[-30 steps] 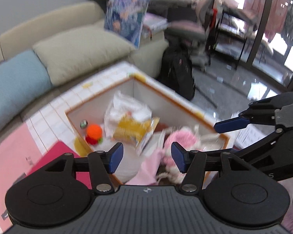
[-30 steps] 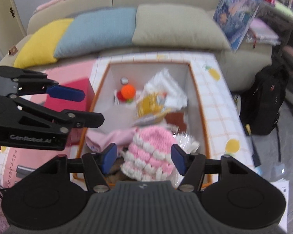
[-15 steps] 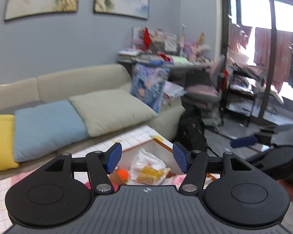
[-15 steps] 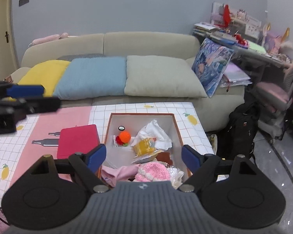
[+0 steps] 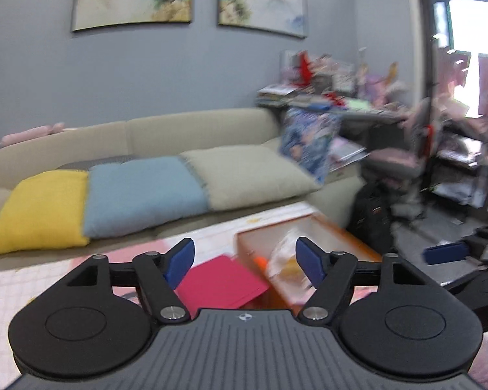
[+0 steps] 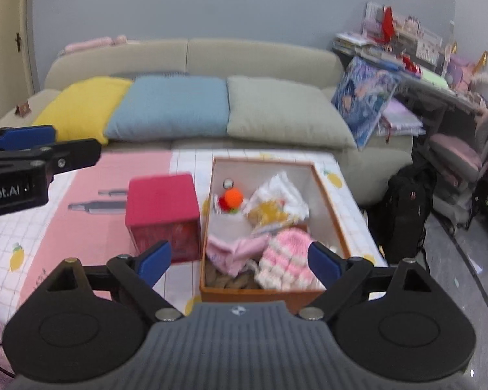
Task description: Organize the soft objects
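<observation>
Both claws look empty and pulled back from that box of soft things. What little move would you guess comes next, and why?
Probably the right claw dips toward the pink striped hat at the near end of the box. Its jaws have just been opening with nothing between them, and the hat lies straight ahead on top of the pile. The left claw, also empty, points at the sofa rather than down.

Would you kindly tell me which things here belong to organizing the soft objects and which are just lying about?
Belongs to the job:
- pink-and-white knitted hat, in the box
- pink cloth, beside it
- orange-rimmed box
- left claw, open, empty
- right claw, open, empty

Just lying about:
- red cube box
- sofa cushions
- black backpack
</observation>
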The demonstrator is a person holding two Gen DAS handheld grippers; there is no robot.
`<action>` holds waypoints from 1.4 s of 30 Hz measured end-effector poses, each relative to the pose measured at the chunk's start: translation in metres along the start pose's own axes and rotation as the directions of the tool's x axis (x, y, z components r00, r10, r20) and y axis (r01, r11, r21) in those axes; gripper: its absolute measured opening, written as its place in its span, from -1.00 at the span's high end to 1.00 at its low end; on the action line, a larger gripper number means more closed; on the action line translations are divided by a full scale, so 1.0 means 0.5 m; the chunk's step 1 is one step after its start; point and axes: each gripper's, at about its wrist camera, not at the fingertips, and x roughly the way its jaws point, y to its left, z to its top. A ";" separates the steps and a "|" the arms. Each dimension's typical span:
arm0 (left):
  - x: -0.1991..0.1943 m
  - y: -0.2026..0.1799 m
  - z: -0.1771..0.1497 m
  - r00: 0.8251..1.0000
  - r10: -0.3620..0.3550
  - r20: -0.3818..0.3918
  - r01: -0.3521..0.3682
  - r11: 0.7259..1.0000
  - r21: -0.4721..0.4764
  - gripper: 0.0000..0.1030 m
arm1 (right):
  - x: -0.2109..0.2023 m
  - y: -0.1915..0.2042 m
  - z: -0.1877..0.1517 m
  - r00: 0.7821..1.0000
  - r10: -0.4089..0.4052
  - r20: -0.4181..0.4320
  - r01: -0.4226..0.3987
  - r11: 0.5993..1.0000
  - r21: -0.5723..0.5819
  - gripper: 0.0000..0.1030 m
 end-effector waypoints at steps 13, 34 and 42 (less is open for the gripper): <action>0.009 0.033 -0.106 0.977 0.089 -0.194 -0.106 0.991 -0.080 -0.81 | 0.057 0.031 -0.115 0.998 -0.034 -0.053 0.040 0.994 0.103 -0.91; 0.029 0.045 -0.152 0.923 0.114 -0.368 -0.155 0.984 -0.083 -0.82 | 0.067 0.059 -0.140 0.997 -0.027 -0.068 0.032 0.997 0.077 -0.91; 0.027 0.047 -0.150 0.922 0.110 -0.370 -0.153 0.984 -0.087 -0.81 | 0.064 0.062 -0.135 0.998 -0.018 -0.053 0.021 0.998 0.064 -0.91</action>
